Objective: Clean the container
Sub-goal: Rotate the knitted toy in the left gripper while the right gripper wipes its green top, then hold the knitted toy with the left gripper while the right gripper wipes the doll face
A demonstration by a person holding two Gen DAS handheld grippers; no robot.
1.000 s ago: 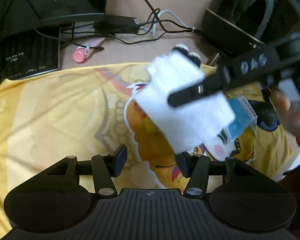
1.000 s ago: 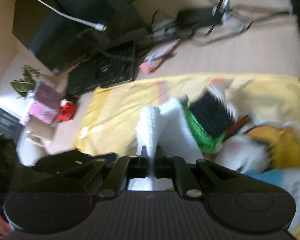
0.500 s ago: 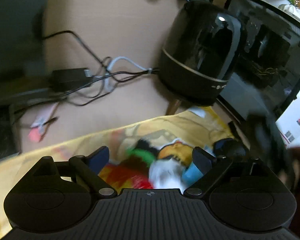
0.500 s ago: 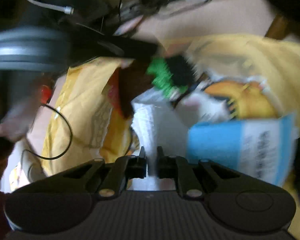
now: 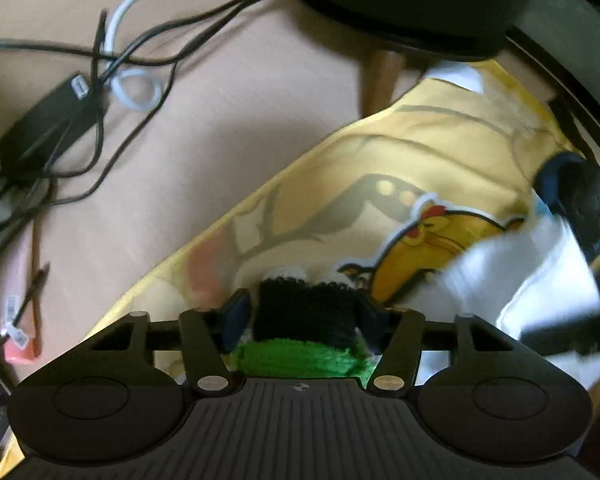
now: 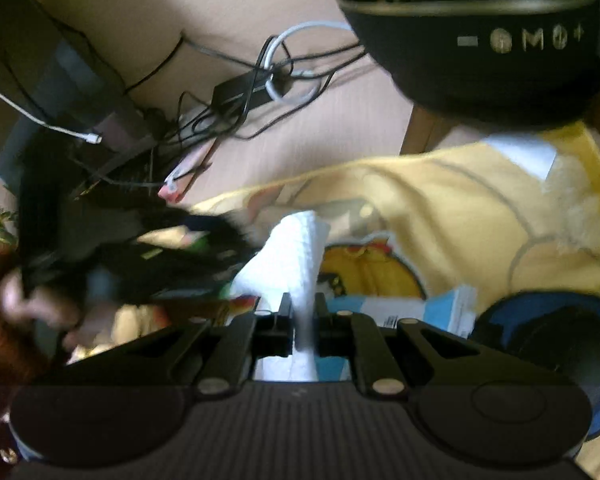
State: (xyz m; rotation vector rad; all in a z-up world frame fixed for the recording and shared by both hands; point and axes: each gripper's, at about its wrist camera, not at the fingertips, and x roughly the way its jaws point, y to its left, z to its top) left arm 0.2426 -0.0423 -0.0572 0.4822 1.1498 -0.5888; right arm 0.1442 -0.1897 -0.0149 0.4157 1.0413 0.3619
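A black-and-green knitted container (image 5: pixel 304 356) sits between the fingers of my left gripper (image 5: pixel 303 316), which is shut on its sides just above the yellow printed cloth (image 5: pixel 440 152). My right gripper (image 6: pixel 304 320) is shut on a folded white cloth (image 6: pixel 296 256) that stands up between its fingers. In the left wrist view this white cloth (image 5: pixel 512 280) is a blur at the right, close to the container. In the right wrist view the left gripper and container (image 6: pixel 140 256) are a dark blur at the left, held by a person's hand (image 6: pixel 28 304).
A black round speaker (image 6: pixel 480 40) on wooden legs stands behind the yellow cloth. Tangled cables and a power adapter (image 5: pixel 48 124) lie on the desk at the left. A blue-and-black round object (image 6: pixel 548 332) and a blue-and-white packet (image 6: pixel 432 308) lie on the cloth at the right.
My left gripper has come down and shut on the knitted container; before, it was open. The right gripper, still holding the white cloth, has swung round beside it.
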